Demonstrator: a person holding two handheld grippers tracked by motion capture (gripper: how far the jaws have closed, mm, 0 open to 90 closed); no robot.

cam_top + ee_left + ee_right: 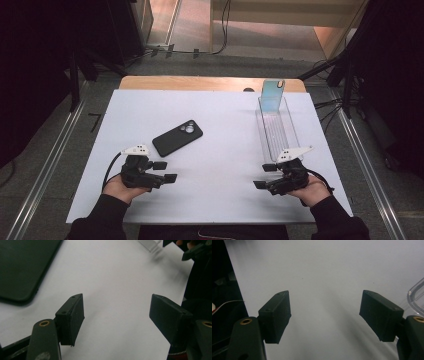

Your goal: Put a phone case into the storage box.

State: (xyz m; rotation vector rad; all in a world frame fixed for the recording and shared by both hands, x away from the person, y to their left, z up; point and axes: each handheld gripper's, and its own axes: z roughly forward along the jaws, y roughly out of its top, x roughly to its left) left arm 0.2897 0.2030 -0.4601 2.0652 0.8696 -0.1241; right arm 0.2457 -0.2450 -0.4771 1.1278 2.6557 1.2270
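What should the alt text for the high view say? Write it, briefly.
Two hands hold open tools, the left tool and right tool, low over a white table. A black phone lies face down near the left one; a clear tray with a pale blue phone leaning in its far end stands at right.

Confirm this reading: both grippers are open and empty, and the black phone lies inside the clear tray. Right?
Not quite. The phone lies on the white table, left of the tray, as the high view shows. The left gripper and right gripper are open and empty.
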